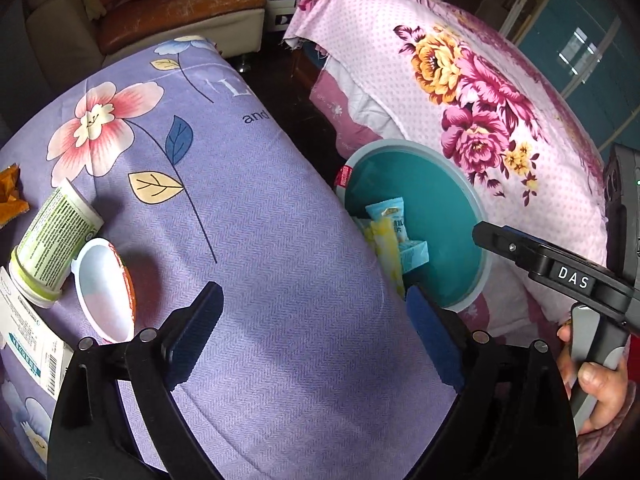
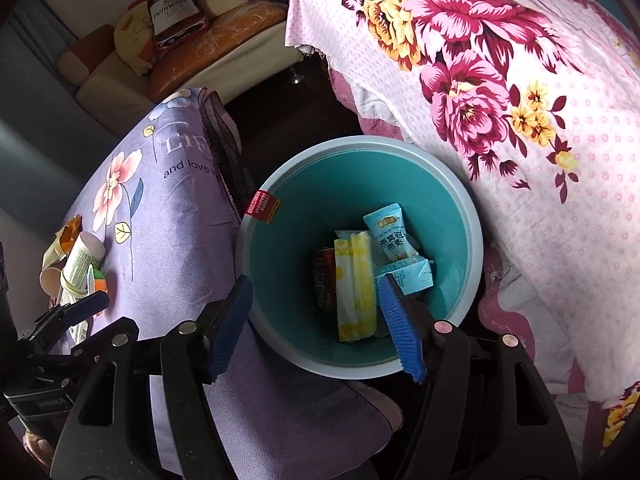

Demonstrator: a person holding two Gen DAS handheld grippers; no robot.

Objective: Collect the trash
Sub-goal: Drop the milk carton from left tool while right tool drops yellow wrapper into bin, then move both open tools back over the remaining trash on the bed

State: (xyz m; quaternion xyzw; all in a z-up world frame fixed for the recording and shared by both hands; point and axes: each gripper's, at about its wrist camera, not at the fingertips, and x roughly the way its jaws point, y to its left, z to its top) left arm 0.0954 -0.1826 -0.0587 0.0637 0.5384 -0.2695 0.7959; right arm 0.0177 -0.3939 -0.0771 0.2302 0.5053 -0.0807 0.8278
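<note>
Purple floral cloth covers the surface (image 1: 280,240), with a pink flowered bedspread (image 1: 480,100) beyond and a sofa (image 1: 160,12) far behind. Landmark: teal bin (image 2: 460,216), on the floor between surface and bed, just beside the surface edge. Inside the bin: yellow-white wrapper (image 2: 356,292), pale blue sachet (image 2: 390,236), blue carton (image 2: 416,276), a dark can (image 2: 322,276). Well away from the bin, at the surface's far end: green-labelled tube (image 1: 52,248), white cup (image 1: 106,292) on its side, printed box (image 1: 28,344), orange scrap (image 1: 10,192). Right tongs (image 2: 316,328) hang over the bin, spread apart, holding nothing. Left tongs (image 1: 316,336) above bare cloth, also spread and empty. Risks, as judged: cup and tube may roll off when nudged; cloth could snag on a fingertip.
</note>
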